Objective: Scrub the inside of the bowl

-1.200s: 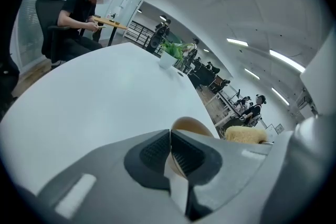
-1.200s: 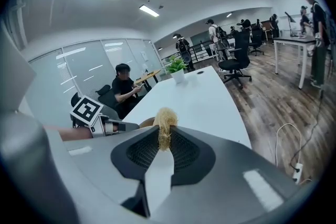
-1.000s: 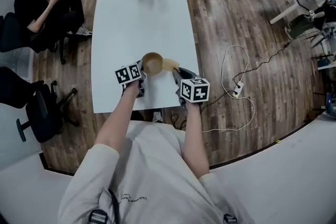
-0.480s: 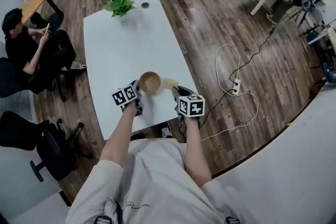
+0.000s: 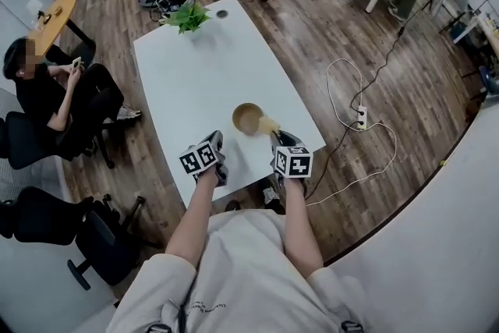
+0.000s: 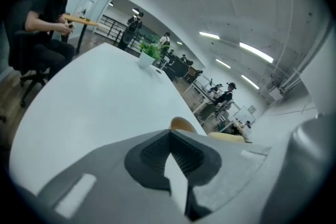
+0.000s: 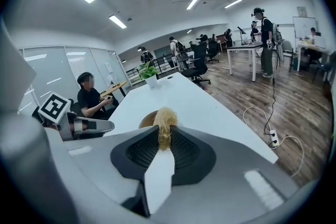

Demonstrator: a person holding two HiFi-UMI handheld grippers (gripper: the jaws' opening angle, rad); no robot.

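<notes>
Clamping a tuft of straw-coloured scrubber (image 7: pixel 165 118), the right gripper (image 7: pixel 164 135) has its jaws pressed tight on the fibres, which stick out past the tips. Straight ahead of those jaws stands the tan bowl (image 7: pixel 146 119), upright on the white table (image 7: pixel 197 99). From above, the scrubber (image 5: pixel 267 125) reaches the side of the bowl's (image 5: pixel 247 118) rim nearest the right gripper (image 5: pixel 276 139); whether it dips inside I can't tell. The left gripper (image 6: pixel 170 135) has its jaws closed flat against each other, and the bowl (image 6: pixel 181 124) sits ahead of it and a little to its right, apart from it. Beyond both tools, at the table's far end, stands a potted plant (image 5: pixel 189 16).
</notes>
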